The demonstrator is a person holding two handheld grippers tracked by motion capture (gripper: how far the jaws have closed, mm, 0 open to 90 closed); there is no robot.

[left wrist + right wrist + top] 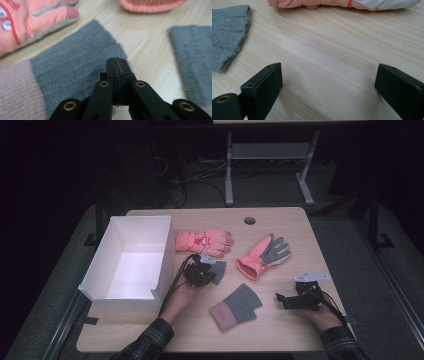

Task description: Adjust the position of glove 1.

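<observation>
Grey and pink knit makes up the small mitten [218, 270] that is partly covered by the left gripper [201, 271] in the high view, near the middle of the desk [280, 330], just beside the right wall of the white box [131, 262] that is set at the desk's left edge. A second grey mitten [236, 306] is seen toward the near edge, an orange glove [204, 241] lies beyond the left gripper, and another orange glove [263, 255] lies palm up toward the right. The right gripper [284, 299] is held low near the desk's right near corner. From the left gripper view, the left gripper [116, 61] is seen with its jaws pressed together over the edge of the grey mitten [75, 60]; whether fabric is pinched between them cannot be told. From the right gripper view, the right gripper [328, 77] is seen with jaws spread wide above bare wood, nothing between them.
</observation>
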